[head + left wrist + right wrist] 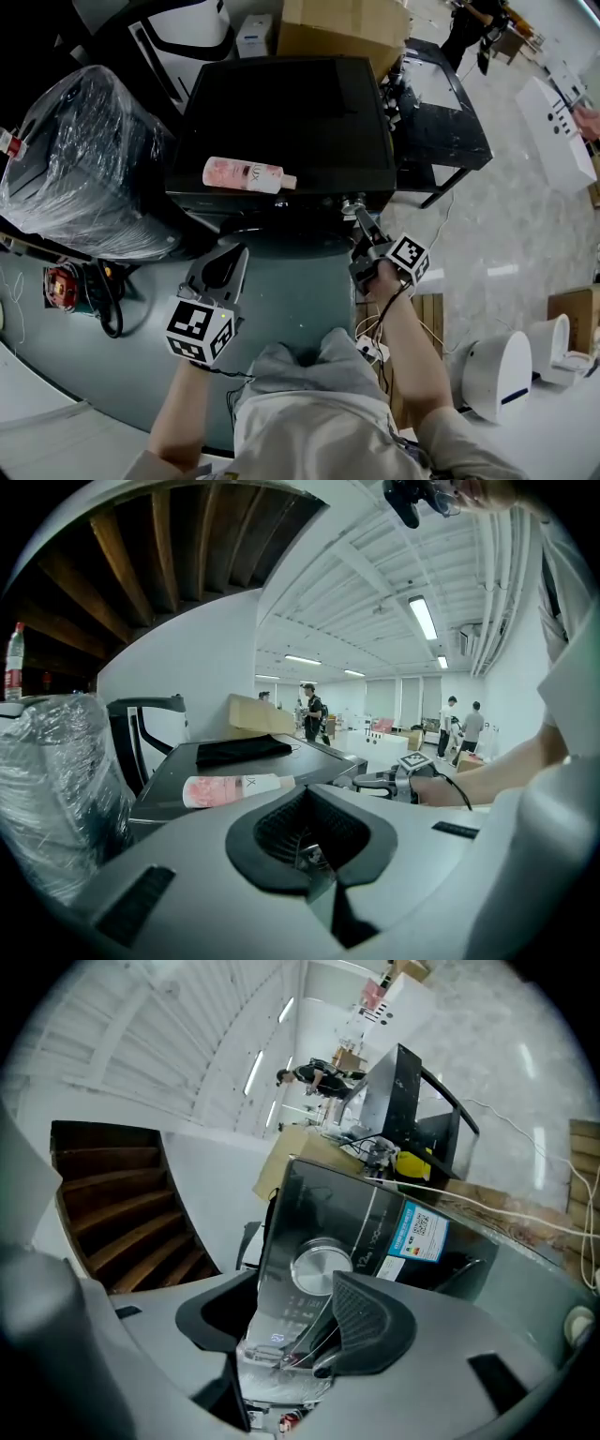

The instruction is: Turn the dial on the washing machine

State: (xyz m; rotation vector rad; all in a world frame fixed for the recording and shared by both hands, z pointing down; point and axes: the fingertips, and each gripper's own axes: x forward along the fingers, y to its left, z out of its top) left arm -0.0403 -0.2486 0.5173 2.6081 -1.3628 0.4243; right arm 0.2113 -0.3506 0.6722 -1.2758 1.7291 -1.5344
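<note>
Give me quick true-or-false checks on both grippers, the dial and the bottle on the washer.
1. The pink bottle lies on its side on top of the washing machine. True.
2. The right gripper is shut on the dial. False: its jaws stand apart, with the dial ahead between them, unclamped.
3. The left gripper holds the bottle. False: it is shut on nothing, held back from the machine.
4. A blue sticker sits on the front panel beside the dial. True.

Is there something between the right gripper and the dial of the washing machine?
Nothing visible. The dial on the washing machine shows bare just beyond the open fingers of the right gripper.
</note>
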